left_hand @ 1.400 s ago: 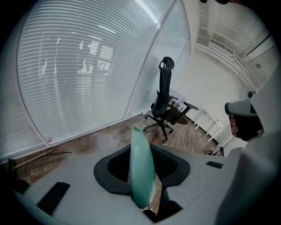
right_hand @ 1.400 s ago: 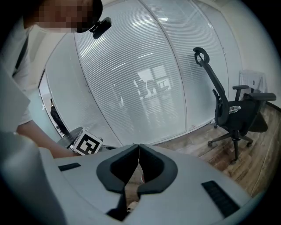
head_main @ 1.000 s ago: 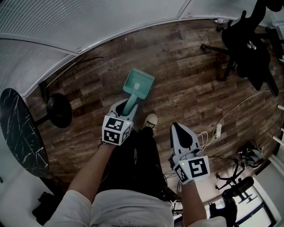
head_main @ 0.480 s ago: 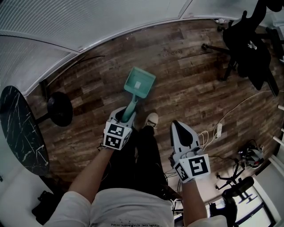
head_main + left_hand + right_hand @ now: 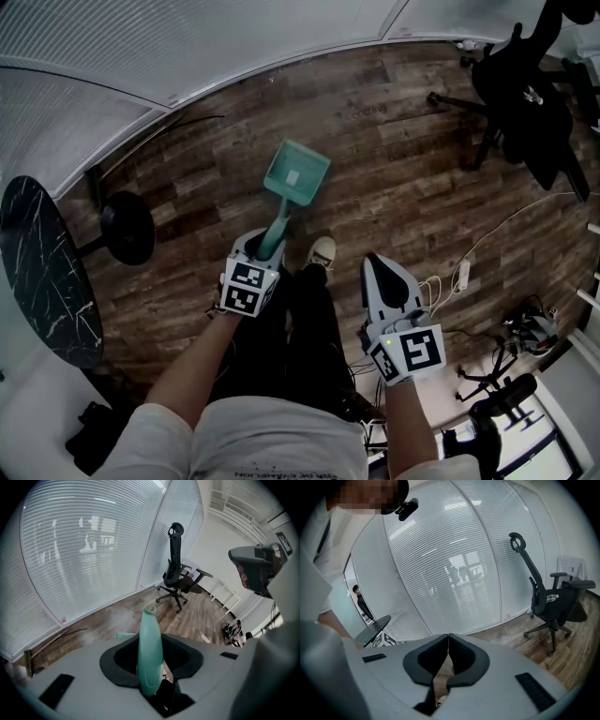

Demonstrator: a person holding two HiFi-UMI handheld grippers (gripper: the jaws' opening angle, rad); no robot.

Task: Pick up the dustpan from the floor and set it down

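A teal dustpan [image 5: 296, 176] lies out over the wooden floor [image 5: 394, 178], its long handle [image 5: 275, 228] running back toward me. My left gripper [image 5: 261, 246] is shut on that handle. In the left gripper view the handle [image 5: 150, 653] stands between the dark pads and sticks out past them, with a sliver of the pan's edge [image 5: 125, 634] behind. I cannot tell whether the pan touches the floor. My right gripper [image 5: 379, 273] hangs beside my right leg, shut with nothing in it; in the right gripper view [image 5: 448, 638] its jaw tips meet.
A round dark marble table [image 5: 42, 272] and a black round base [image 5: 127, 230] stand at the left. A black office chair [image 5: 525, 103] is at the upper right. Cables and a power strip [image 5: 461, 274] lie to the right. My shoe [image 5: 321, 253] is just below the pan.
My left gripper, with the dustpan handle in it, has drawn a little toward me and lower. The pan has barely shifted in the picture. The right gripper has stayed put.
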